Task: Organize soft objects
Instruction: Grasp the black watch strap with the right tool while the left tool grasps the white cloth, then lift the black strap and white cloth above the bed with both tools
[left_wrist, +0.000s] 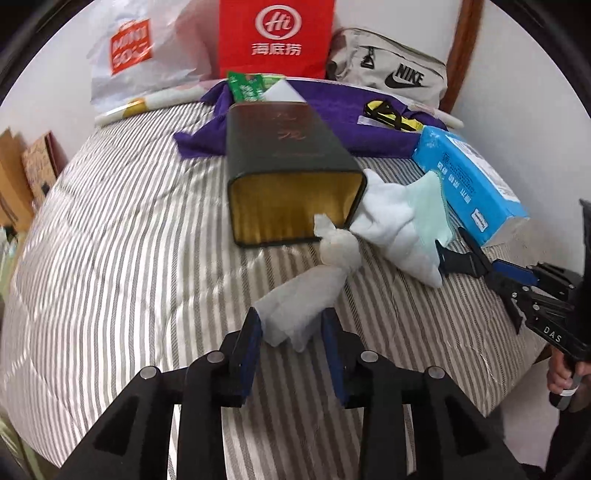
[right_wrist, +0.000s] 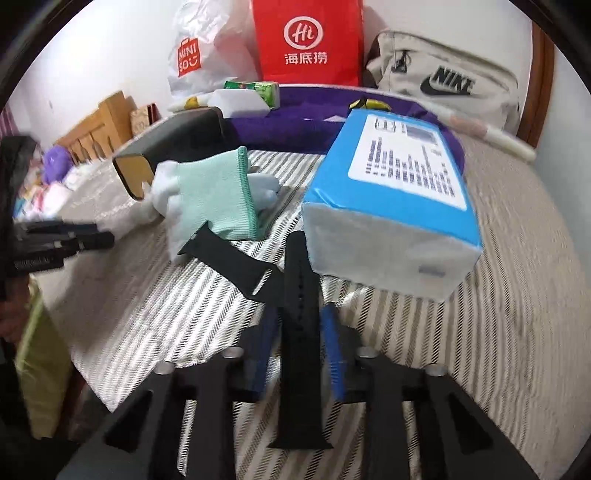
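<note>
My left gripper (left_wrist: 291, 326) stands open around the near end of a white knotted cloth (left_wrist: 306, 291) on the striped bed; the cloth's far end touches the mouth of a dark box with a gold inside (left_wrist: 291, 177), lying on its side. A white and mint glove (left_wrist: 406, 218) lies right of the box; it also shows in the right wrist view (right_wrist: 218, 199). My right gripper (right_wrist: 299, 325) has its fingers around a black watch strap (right_wrist: 301, 332); no squeeze shows. A second strap piece (right_wrist: 232, 264) lies left of it. The right gripper also shows in the left wrist view (left_wrist: 458, 258).
A blue tissue pack (right_wrist: 391, 206) lies right of the glove. A purple cloth (left_wrist: 332, 122) lies behind the box. A red bag (left_wrist: 275, 37), a white Miniso bag (left_wrist: 136, 55) and a Nike pouch (left_wrist: 391, 70) stand against the wall. The bed edge (left_wrist: 517, 373) drops off at right.
</note>
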